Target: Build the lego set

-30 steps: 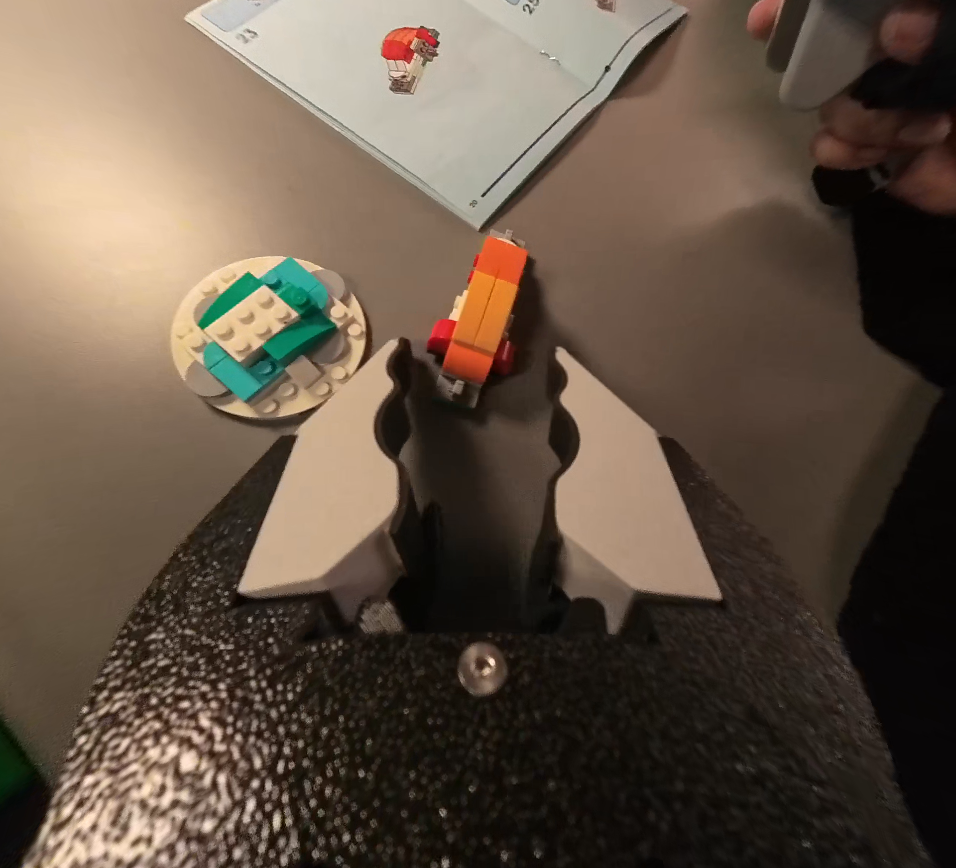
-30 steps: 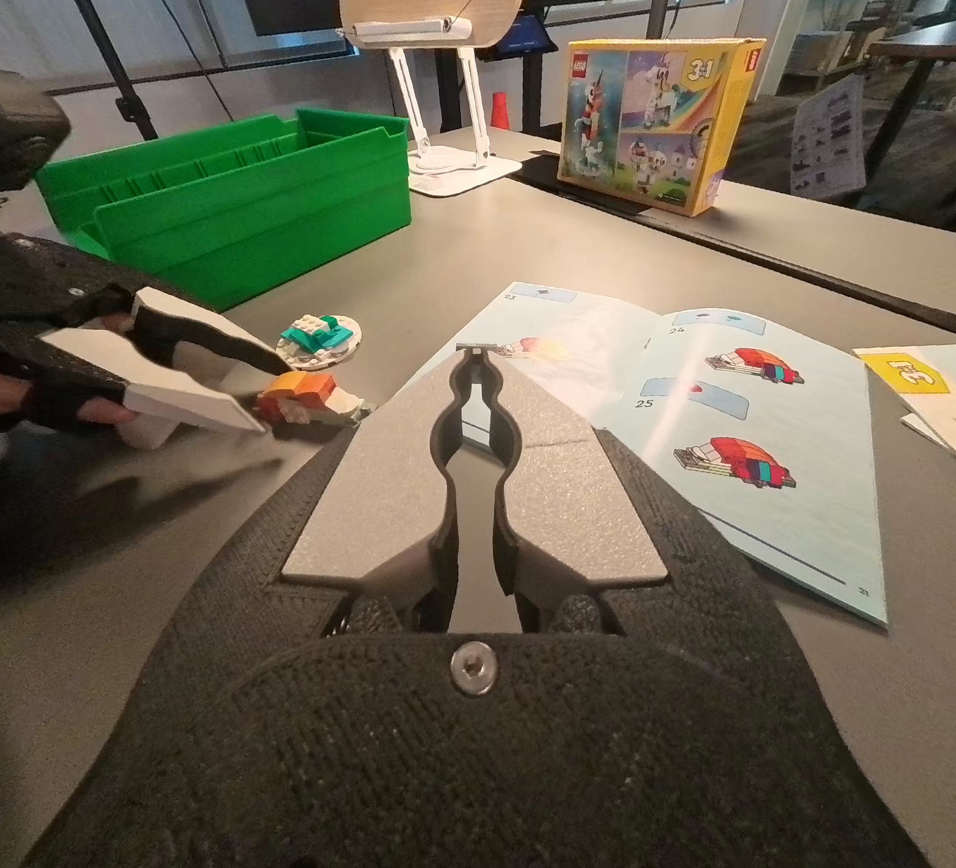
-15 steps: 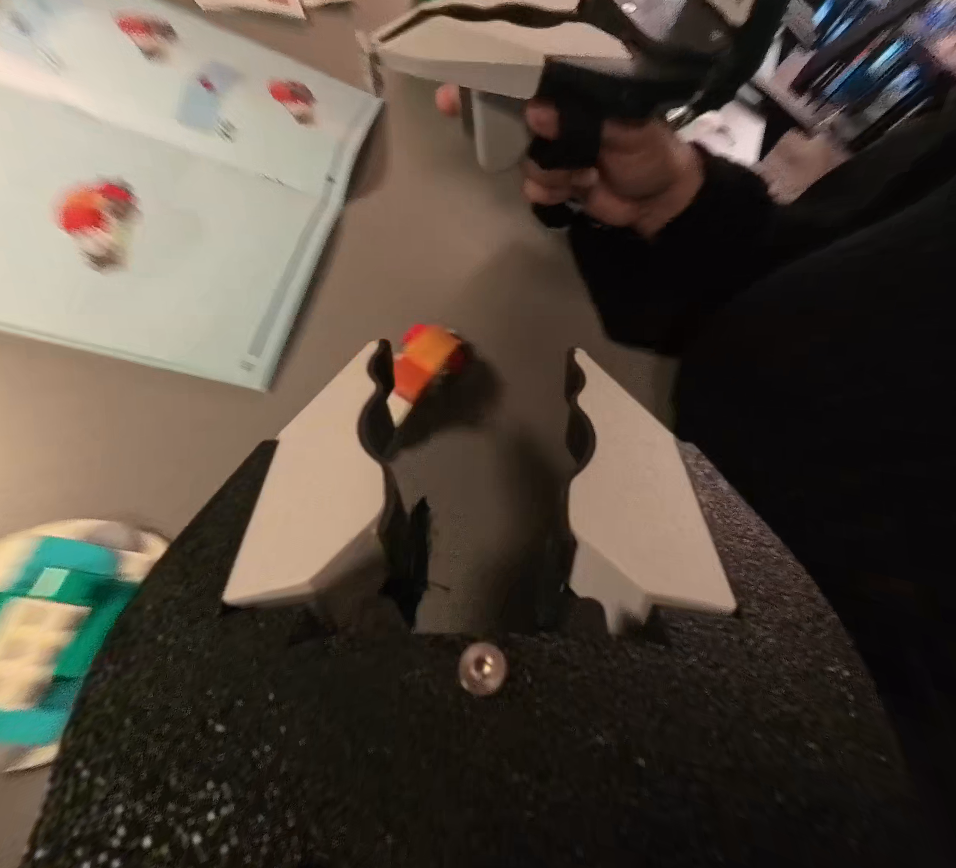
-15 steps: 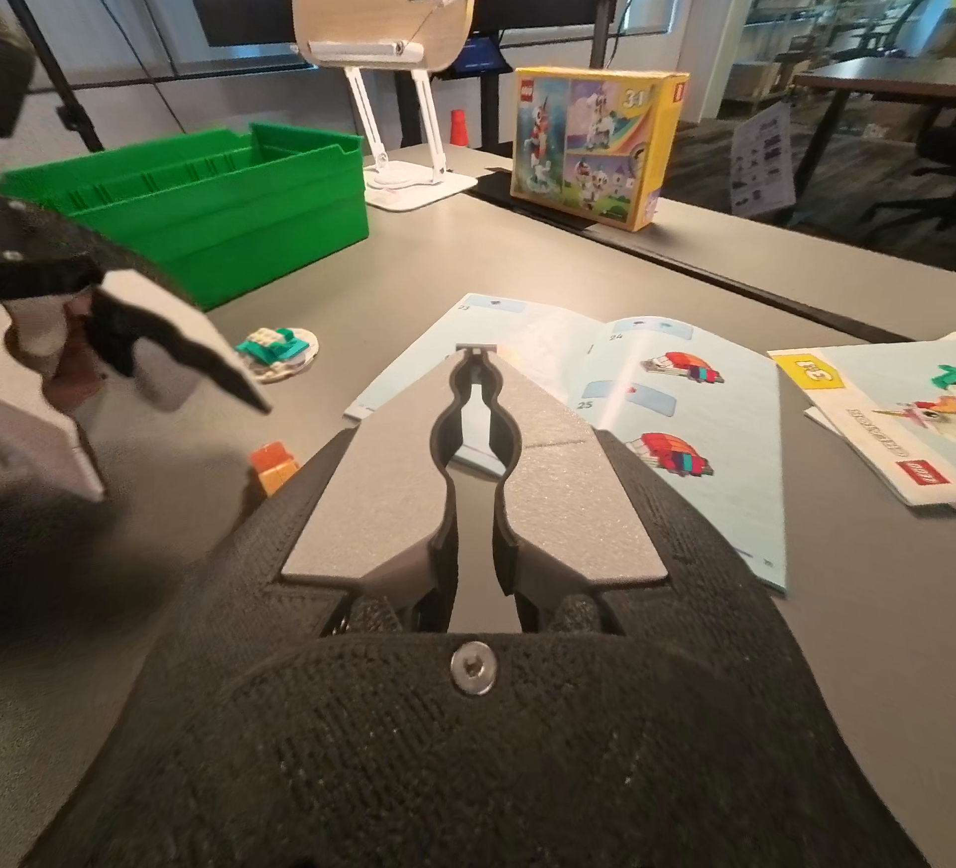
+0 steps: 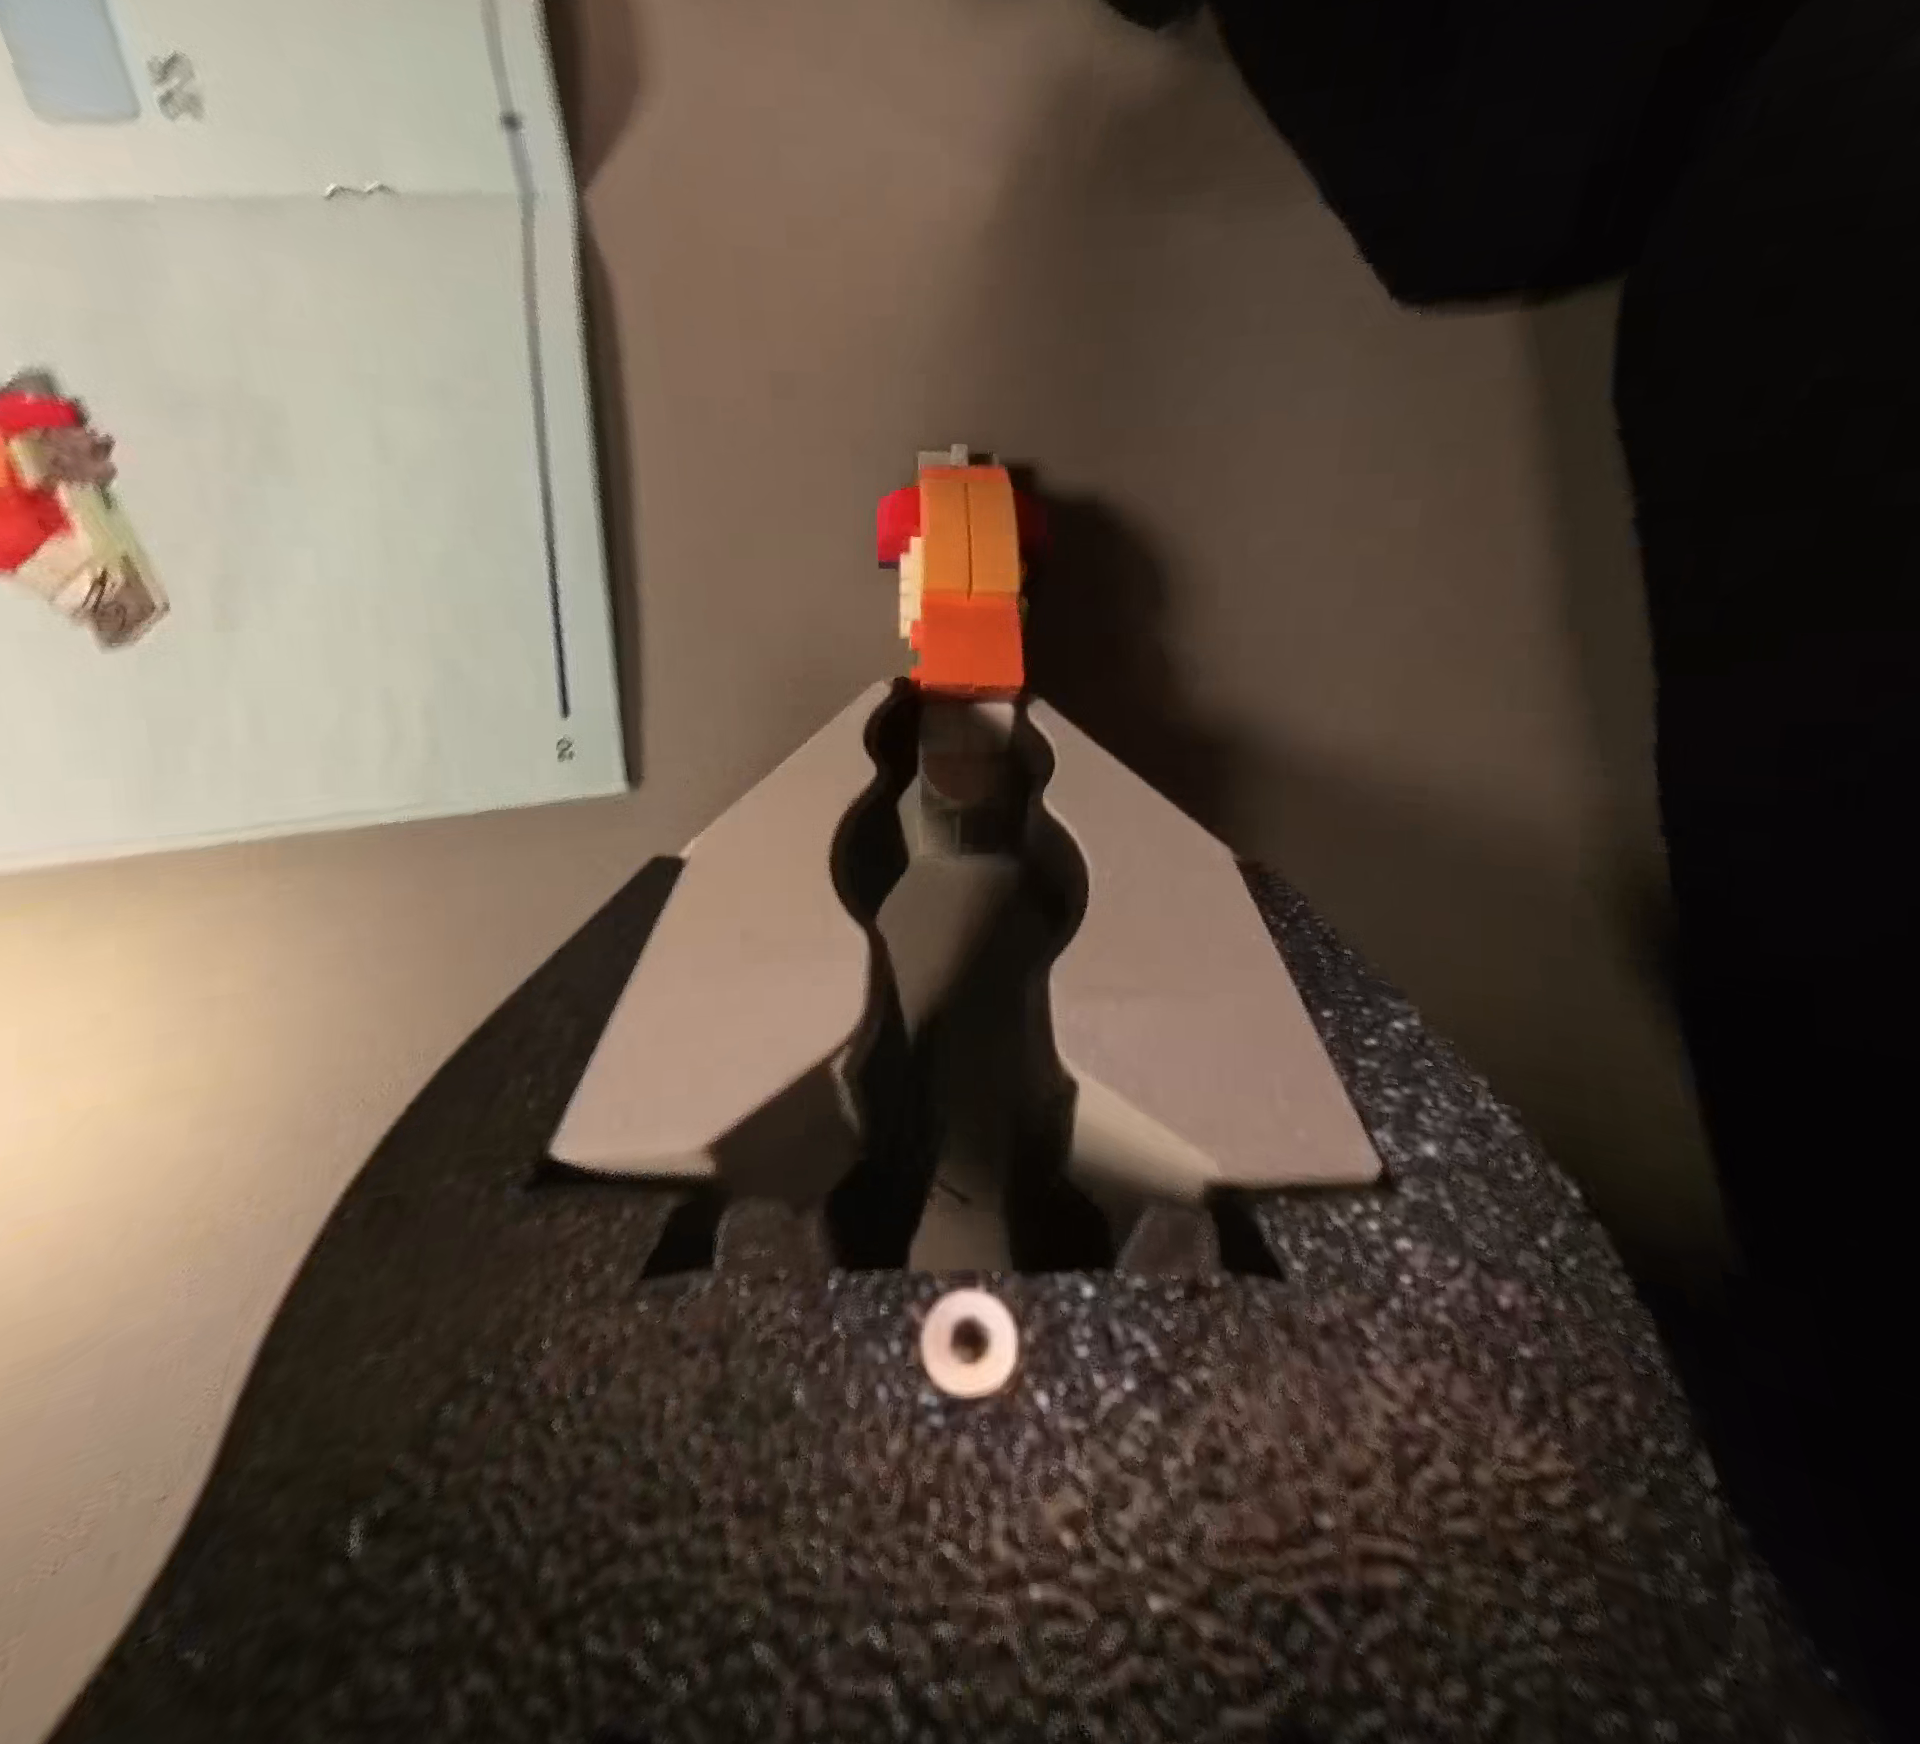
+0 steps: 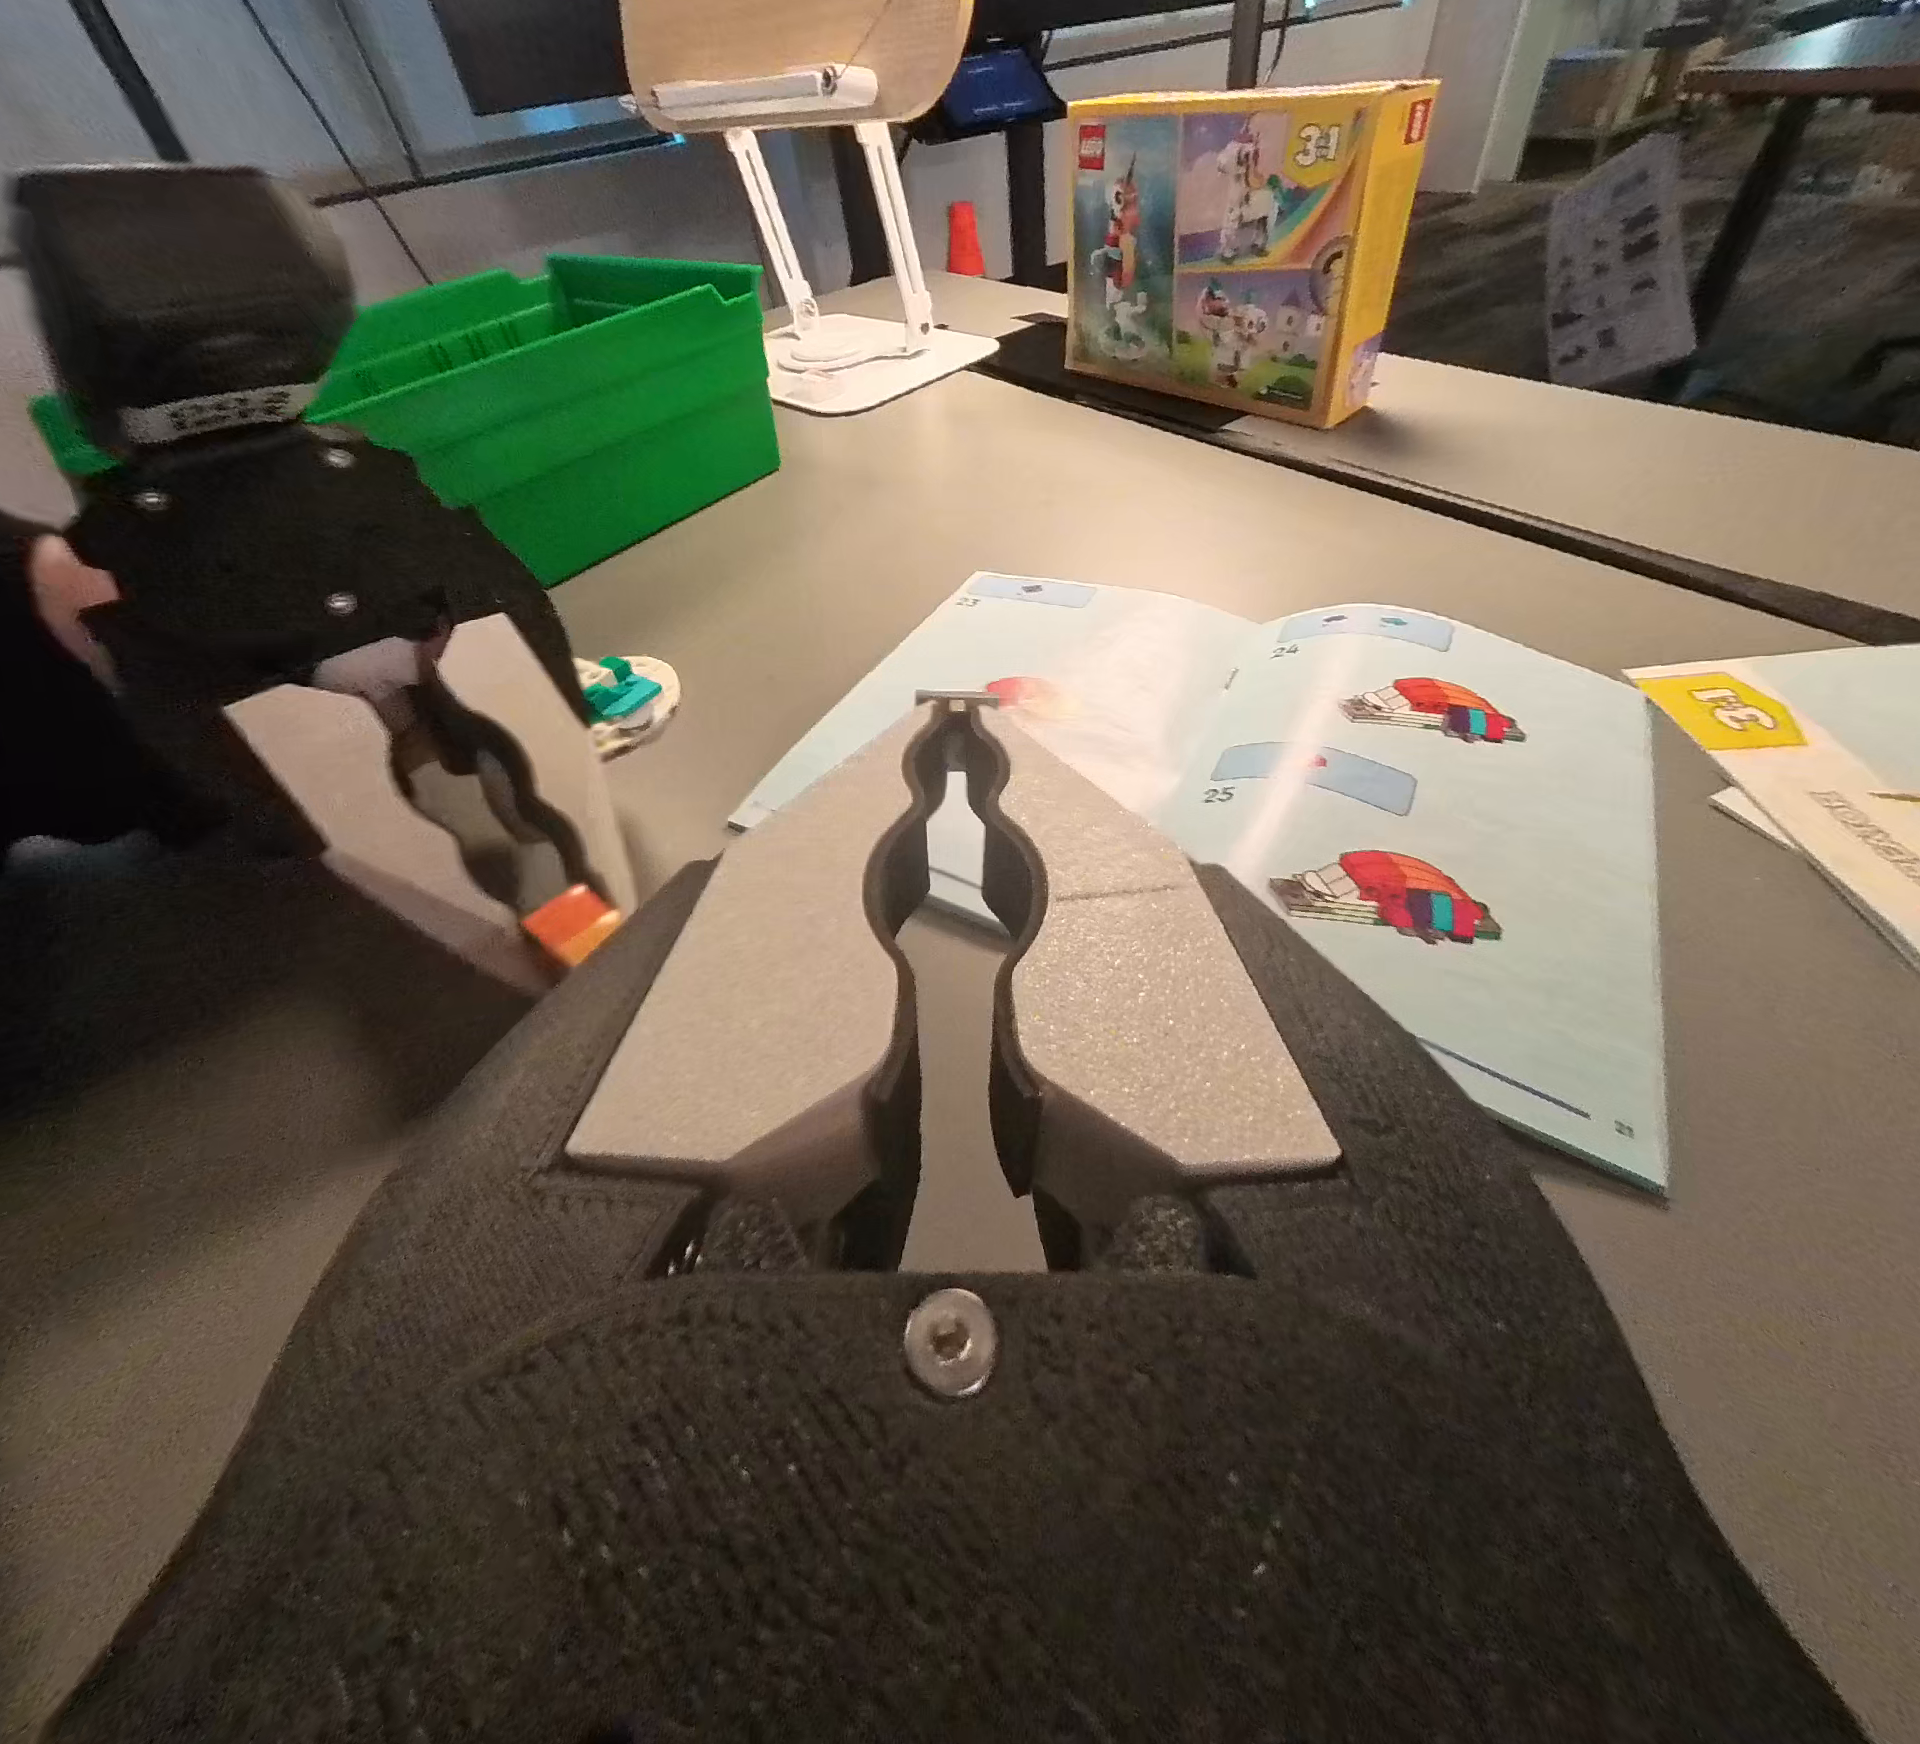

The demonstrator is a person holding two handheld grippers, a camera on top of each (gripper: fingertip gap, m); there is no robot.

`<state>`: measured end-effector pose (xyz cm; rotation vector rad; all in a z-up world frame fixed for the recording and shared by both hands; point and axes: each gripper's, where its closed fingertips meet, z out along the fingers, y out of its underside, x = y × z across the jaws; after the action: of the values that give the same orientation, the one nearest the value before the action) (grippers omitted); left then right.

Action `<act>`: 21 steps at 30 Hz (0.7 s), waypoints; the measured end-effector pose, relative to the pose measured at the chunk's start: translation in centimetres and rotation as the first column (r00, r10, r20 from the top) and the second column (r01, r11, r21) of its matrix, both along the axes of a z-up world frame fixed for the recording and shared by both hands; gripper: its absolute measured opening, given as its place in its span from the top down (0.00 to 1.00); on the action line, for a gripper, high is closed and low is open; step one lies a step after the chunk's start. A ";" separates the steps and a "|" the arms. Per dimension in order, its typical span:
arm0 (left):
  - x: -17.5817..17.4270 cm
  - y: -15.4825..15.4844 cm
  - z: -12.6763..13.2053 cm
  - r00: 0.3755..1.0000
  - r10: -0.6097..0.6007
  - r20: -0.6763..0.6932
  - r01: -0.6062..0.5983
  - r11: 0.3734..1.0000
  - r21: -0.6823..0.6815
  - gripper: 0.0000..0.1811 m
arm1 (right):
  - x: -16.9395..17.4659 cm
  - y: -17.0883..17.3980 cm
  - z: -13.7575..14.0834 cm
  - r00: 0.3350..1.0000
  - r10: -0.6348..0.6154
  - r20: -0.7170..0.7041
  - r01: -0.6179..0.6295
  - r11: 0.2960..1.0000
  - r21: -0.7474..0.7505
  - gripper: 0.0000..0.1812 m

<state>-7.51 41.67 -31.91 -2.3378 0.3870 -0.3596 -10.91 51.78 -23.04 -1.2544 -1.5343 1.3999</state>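
At frame centre in the left wrist view, the left gripper (image 5: 961, 707) has its fingers closed on the near end of the orange lego piece (image 5: 966, 582), whose long axis runs straight ahead above the table (image 5: 1247, 447). The right gripper (image 6: 954, 705), lifted clear, pinches a small grey plate (image 6: 951, 698) over the instruction booklet (image 6: 1455, 915).

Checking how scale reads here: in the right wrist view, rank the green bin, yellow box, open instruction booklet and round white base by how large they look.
1. open instruction booklet, nearest, so boosted
2. green bin
3. yellow box, farther; order with the bin unsure
4. round white base, partly hidden
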 end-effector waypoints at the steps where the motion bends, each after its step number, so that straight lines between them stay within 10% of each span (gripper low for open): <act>1: -0.3 0.1 0.0 0.997 0.064 0.037 -0.063 0.998 -0.015 0.92 | 0.0 -0.2 0.1 1.000 0.011 0.003 -0.011 1.000 -0.006 1.00; 4: 0.1 0.3 1.1 0.940 0.248 0.235 -0.244 0.969 -0.049 0.92 | 0.2 -0.9 0.2 0.999 0.030 0.023 -0.030 0.999 -0.012 1.00; 8: 0.5 0.7 2.4 0.699 0.497 0.515 -0.495 0.855 -0.154 0.92 | 0.6 -2.8 0.8 0.993 0.101 0.068 -0.100 0.995 -0.011 1.00; 12: 3.1 1.0 3.8 0.449 0.444 0.775 -0.480 0.852 -0.210 0.92 | 1.1 -4.1 1.7 0.990 0.125 0.063 -0.129 0.990 0.056 1.00; 21: 0.1 1.0 2.7 0.263 0.516 0.815 -0.674 0.703 -0.227 0.92 | 1.5 -4.9 0.8 0.989 0.076 0.126 -0.110 0.950 0.293 1.00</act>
<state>-7.44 42.62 -29.22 -1.6483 -0.9358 -0.9575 -9.45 46.87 -22.25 -1.1018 -1.8269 1.1146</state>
